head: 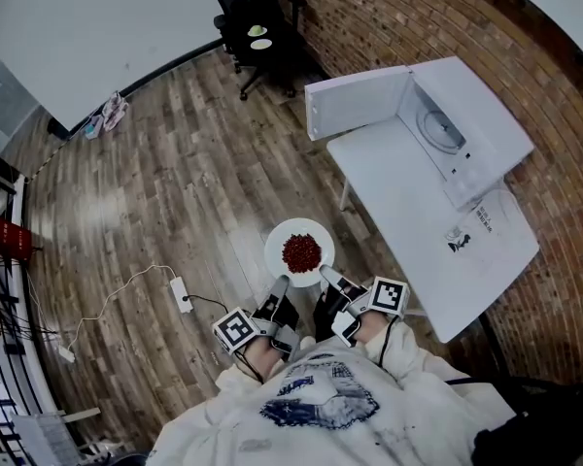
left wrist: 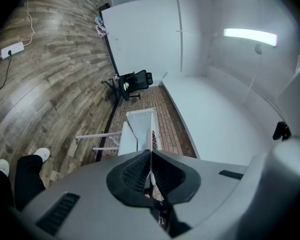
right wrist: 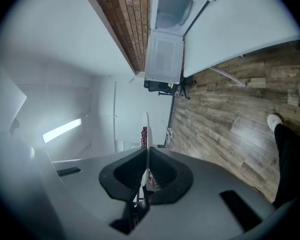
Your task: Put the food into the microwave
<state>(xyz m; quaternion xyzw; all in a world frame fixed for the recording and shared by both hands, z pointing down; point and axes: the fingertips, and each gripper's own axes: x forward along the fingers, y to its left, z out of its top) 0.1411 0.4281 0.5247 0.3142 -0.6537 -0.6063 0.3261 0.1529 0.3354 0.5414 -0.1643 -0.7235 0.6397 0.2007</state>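
A white plate heaped with dark red food hangs level in front of the person, above the wood floor. My left gripper is shut on the plate's near left rim, my right gripper shut on its near right rim. In the left gripper view the plate shows edge-on, pinched between the black pads. The right gripper view shows the same thin rim clamped in its pads. The white microwave stands on the white table at the right, its door swung wide open.
A brick wall runs behind the table. A sheet of printed paper lies on the table's near end. A black office chair stands at the far side, and a power strip with a cable lies on the floor at left.
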